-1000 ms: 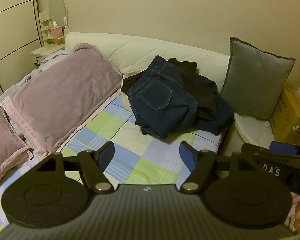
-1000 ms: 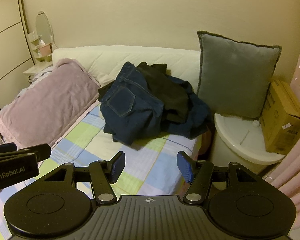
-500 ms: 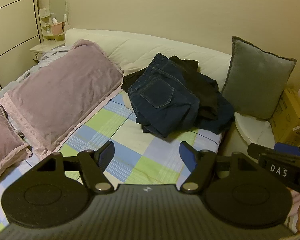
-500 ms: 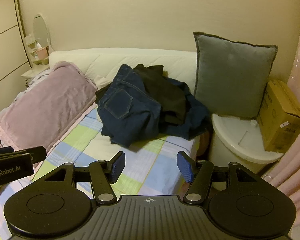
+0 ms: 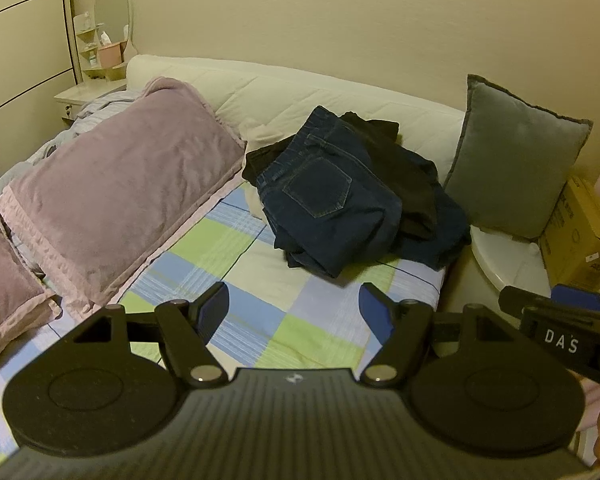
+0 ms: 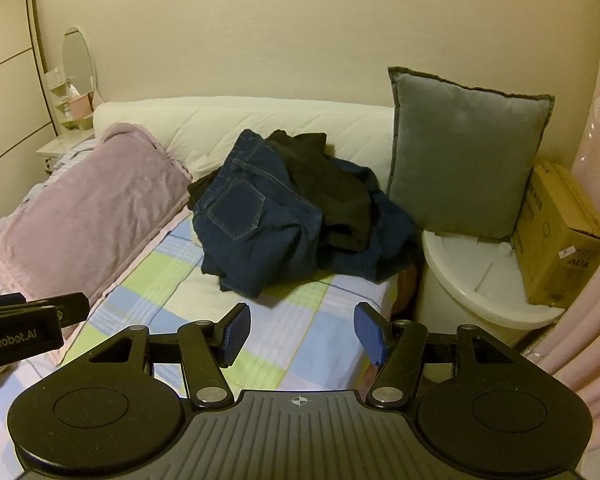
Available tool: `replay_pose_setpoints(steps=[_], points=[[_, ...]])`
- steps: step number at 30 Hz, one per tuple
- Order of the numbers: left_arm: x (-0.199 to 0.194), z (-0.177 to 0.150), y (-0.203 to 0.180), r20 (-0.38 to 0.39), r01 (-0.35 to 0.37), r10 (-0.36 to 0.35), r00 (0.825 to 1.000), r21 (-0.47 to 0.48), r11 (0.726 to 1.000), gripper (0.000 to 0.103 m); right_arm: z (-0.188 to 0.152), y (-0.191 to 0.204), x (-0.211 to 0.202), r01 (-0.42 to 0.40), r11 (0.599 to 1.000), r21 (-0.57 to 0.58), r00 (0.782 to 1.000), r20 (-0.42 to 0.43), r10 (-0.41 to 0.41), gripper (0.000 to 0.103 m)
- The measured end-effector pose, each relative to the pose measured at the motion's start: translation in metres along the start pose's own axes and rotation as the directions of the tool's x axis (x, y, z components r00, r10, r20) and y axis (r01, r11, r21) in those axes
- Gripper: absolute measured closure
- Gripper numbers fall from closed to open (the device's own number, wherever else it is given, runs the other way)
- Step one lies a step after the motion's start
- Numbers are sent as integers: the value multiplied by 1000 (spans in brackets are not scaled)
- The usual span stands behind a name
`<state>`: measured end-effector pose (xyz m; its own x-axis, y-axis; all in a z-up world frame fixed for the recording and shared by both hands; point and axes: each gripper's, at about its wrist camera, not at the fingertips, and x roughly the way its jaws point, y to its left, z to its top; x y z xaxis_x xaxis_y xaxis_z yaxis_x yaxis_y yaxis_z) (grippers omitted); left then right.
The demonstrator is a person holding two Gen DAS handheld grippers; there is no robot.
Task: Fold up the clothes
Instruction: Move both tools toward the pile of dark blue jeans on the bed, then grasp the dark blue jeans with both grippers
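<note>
So the bed (image 5: 260,280) takes up most of the room, flat checked sheet in blue, green and cream with a padded cream headboard (image 6: 300,120) behind it. Big plush mauve pillow (image 5: 120,192) lies along the left side, its far end cut off. A square grey velvety cushion (image 6: 464,152) stands upright at the right, on a white rounded stand, next to a cardboard box (image 6: 560,240). The clothes pile (image 6: 292,208) sits crumpled at the head of the bed: stiff dark blue jeans on top with a back pocket showing, something black underneath, can't tell what. Left hand-held gripper (image 5: 294,316) and right hand-held gripper (image 6: 300,334) both hover over the sheet, blue ribbed pads spread wide, nothing between them.
</note>
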<state>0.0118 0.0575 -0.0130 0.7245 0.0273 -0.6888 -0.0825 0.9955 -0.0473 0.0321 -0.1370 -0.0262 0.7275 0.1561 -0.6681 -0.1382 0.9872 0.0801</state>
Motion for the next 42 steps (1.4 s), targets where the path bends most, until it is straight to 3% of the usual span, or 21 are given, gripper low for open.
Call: replay_pose_setpoints(steps=[16,26,33,42], points=[[25,16,7,-27,3,-3,1000,-22,1000,34,15,0,19,26,1000,-18,1000,-8,-26,42],[55,24,19,-61,-35,31,998,-74,997,34,28,-9,41,-3,999,-43,997,78,6,42],[86,30,28,-96,-49,38,995,-123,991,34,38,-10,84,-40,993,-113,999,-12,39,42],[149,48,22,-152,-25,-1,988,-164,986,35,59,-30,144,-120,988,-94,990,-81,112,42]])
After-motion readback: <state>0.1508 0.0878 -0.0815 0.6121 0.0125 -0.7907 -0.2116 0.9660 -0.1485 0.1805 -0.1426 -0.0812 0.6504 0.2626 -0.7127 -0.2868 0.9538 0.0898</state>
